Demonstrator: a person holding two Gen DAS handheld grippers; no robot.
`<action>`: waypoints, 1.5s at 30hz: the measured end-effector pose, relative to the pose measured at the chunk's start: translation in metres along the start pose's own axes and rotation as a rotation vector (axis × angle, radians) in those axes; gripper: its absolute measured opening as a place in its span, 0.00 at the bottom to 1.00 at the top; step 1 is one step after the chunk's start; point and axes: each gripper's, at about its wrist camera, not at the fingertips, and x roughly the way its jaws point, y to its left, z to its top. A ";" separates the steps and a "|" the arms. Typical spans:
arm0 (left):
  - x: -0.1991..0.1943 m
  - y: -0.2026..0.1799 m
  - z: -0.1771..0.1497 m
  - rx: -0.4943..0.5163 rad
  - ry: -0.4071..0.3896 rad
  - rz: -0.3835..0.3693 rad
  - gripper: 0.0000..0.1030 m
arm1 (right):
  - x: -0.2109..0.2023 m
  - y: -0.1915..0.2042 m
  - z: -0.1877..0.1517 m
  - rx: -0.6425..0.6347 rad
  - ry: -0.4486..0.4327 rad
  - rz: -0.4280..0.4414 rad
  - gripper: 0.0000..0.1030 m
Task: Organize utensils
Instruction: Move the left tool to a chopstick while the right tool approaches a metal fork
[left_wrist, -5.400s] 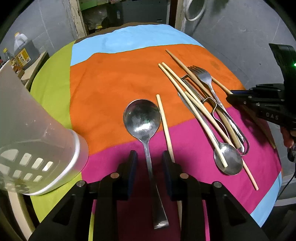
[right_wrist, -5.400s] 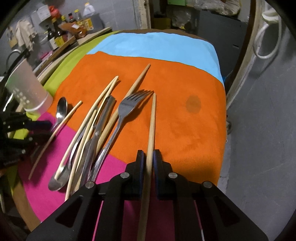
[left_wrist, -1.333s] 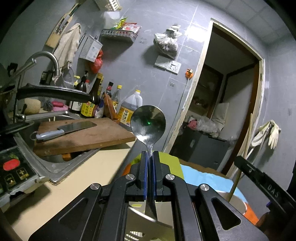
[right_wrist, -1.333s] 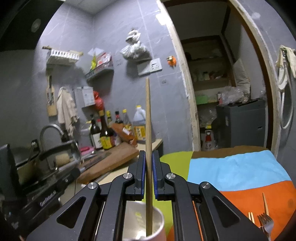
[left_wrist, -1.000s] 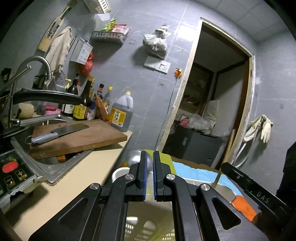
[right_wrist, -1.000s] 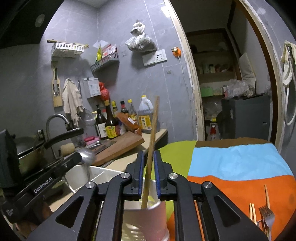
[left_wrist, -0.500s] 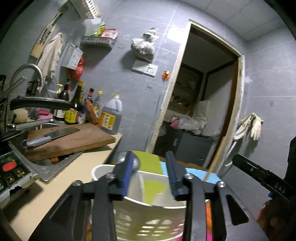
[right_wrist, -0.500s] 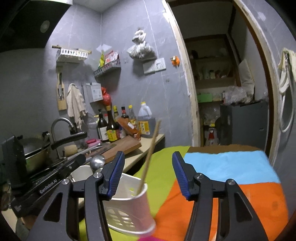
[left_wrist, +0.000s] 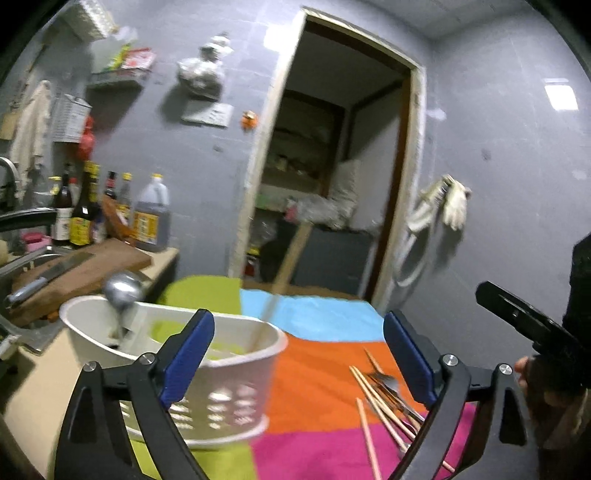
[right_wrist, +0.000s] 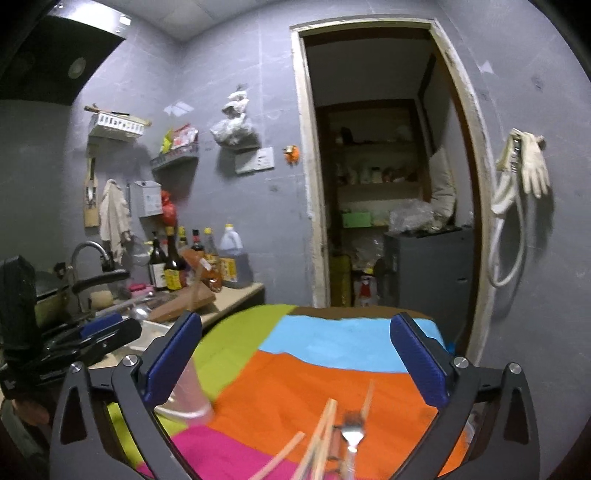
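A white slotted utensil holder (left_wrist: 207, 373) stands on the green part of the cloth at the table's left. A steel spoon (left_wrist: 120, 291) and a wooden chopstick (left_wrist: 280, 280) stand in it. My left gripper (left_wrist: 297, 354) is open and empty just in front of the holder. My right gripper (right_wrist: 295, 363) is open and empty above the table; the holder (right_wrist: 186, 395) shows blurred behind its left finger. A fork (right_wrist: 352, 432) and several chopsticks (right_wrist: 321, 435) lie on the orange and pink cloth (right_wrist: 295, 391). They also show in the left wrist view (left_wrist: 384, 398).
A kitchen counter with a sink tap (right_wrist: 92, 254), cutting board (left_wrist: 81, 266), knife (left_wrist: 40, 280) and sauce bottles (right_wrist: 199, 258) runs along the left. An open doorway (right_wrist: 380, 184) is behind the table. The other gripper (left_wrist: 528, 325) shows at the right of the left wrist view.
Both grippers have let go: the spoon and the chopstick now stand in the holder. Both jaws have opened wide and pulled back from the holder, the right one swinging right over the table.
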 end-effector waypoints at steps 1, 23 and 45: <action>0.003 -0.006 -0.003 0.011 0.020 -0.008 0.88 | -0.002 -0.005 -0.002 -0.002 0.010 -0.010 1.00; 0.092 -0.051 -0.072 0.087 0.526 -0.088 0.75 | 0.061 -0.080 -0.080 0.075 0.516 -0.057 0.69; 0.146 -0.063 -0.098 0.105 0.720 -0.108 0.20 | 0.102 -0.065 -0.105 -0.036 0.683 -0.024 0.28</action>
